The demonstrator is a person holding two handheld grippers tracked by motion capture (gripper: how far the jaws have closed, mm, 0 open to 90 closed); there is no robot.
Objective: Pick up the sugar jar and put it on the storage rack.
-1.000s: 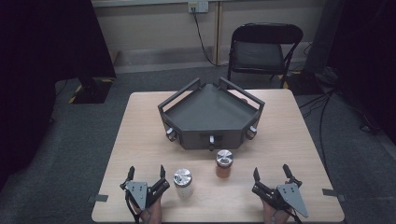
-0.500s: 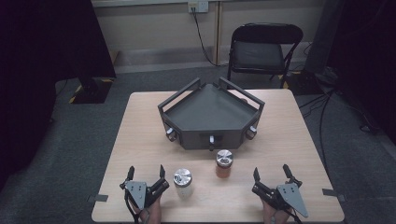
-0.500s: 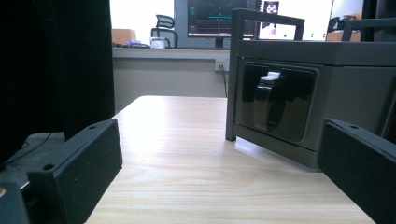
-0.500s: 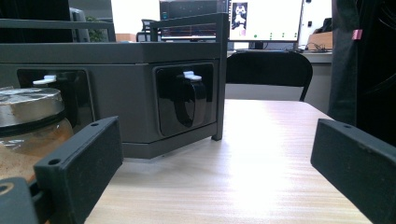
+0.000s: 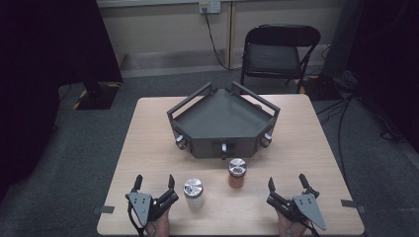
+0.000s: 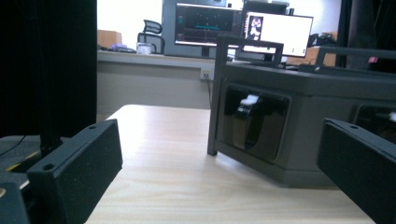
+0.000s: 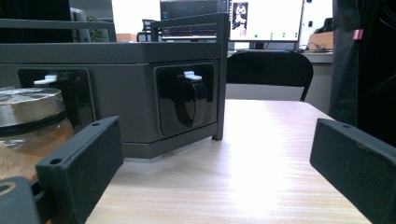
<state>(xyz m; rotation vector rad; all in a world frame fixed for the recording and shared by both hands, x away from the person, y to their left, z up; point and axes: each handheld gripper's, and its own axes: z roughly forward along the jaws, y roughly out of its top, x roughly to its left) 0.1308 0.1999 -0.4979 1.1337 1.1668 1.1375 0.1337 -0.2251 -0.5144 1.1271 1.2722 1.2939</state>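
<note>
Left tongs [image 5: 154, 185] spread, empty, near desk [image 5: 148, 148] front edge. Clear silver-lidded jar [image 5: 193, 193] just right; orange-filled silver-lidded jar [image 5: 237, 172] mid-front. Probably rigid, slippery, breakable; grip body below lid. Right tongs [image 5: 286, 184] spread, empty.

1. The clear jar [image 5: 193, 193] with a silver lid is standing upright near the worktop's front edge, just beside the left claw [image 5: 153, 181].
2. The orange-filled jar [image 5: 237, 173], also silver-lidded, is standing upright farther back, well apart from the right claw [image 5: 286, 181].
</note>
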